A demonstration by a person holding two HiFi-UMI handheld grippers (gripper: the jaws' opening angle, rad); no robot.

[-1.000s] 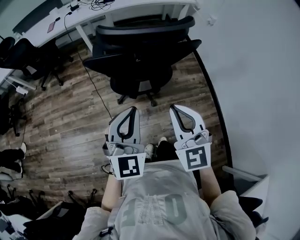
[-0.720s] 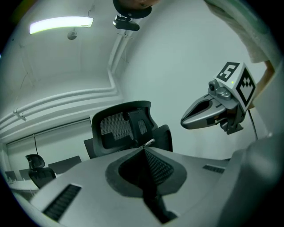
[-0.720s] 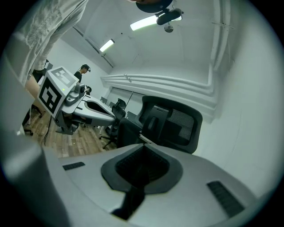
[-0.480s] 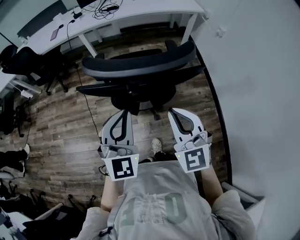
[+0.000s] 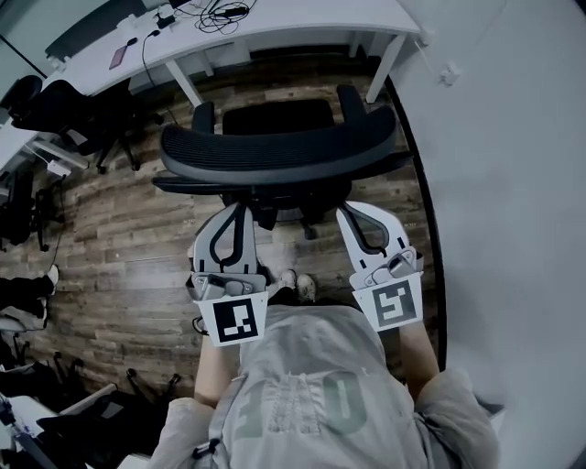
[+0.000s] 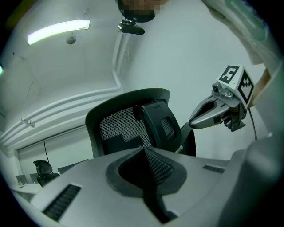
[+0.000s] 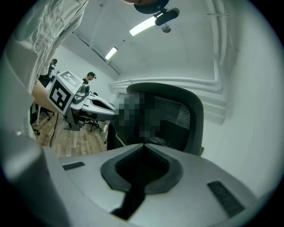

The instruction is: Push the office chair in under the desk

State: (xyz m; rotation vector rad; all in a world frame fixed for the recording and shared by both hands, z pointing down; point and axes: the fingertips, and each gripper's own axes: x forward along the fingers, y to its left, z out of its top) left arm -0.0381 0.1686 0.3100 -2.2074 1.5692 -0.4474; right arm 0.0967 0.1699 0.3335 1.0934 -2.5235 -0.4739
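Left hand-held gripper (image 5: 240, 211): jaws together, empty.
Right hand-held gripper (image 5: 344, 213): likewise closed (nothing held).
Office chair (image 5: 275, 156): backrest just ahead of both tips.
Tabletop (image 5: 320, 16): edge beyond chair, head view alone.
Wall (image 5: 513, 183): close right.

floor (image 5: 110, 238): wood planks | wall (image 5: 513, 137): white | ceiling light (image 6: 57, 31): on

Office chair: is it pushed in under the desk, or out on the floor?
Out. In the head view the whole chair stands on the wood floor, short of the white desk.
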